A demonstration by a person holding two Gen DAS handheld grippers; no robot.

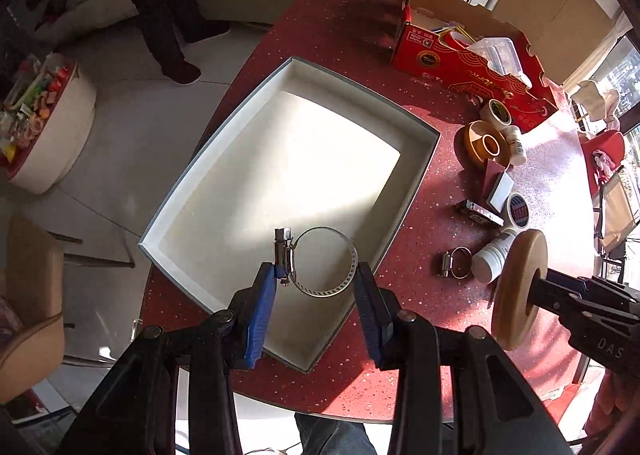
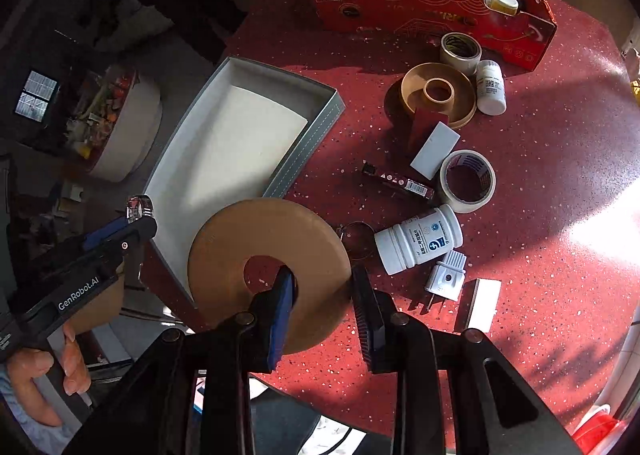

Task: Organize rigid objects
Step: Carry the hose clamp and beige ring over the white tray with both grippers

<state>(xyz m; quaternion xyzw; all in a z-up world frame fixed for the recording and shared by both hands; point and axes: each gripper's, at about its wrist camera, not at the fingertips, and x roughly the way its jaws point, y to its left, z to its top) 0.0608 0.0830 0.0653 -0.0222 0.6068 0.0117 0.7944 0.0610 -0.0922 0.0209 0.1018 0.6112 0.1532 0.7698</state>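
My left gripper (image 1: 316,283) is shut on a large metal hose clamp (image 1: 326,261) and holds it over the near corner of the white tray (image 1: 224,159). My right gripper (image 2: 322,287) is shut on a tan wooden ring (image 2: 268,271), one finger through its hole, and holds it above the red table beside the tray's (image 2: 316,127) right edge. The ring (image 1: 520,291) also shows at the right of the left wrist view, held upright on the right gripper.
On the red table (image 2: 540,175) lie a small hose clamp (image 1: 456,263), a white bottle (image 2: 418,239), a plug (image 2: 446,279), tape rolls (image 2: 468,181), a tan round dish (image 2: 438,93), a dark stick (image 2: 398,181) and white blocks (image 2: 434,151). A red cardboard box (image 2: 428,11) stands behind.
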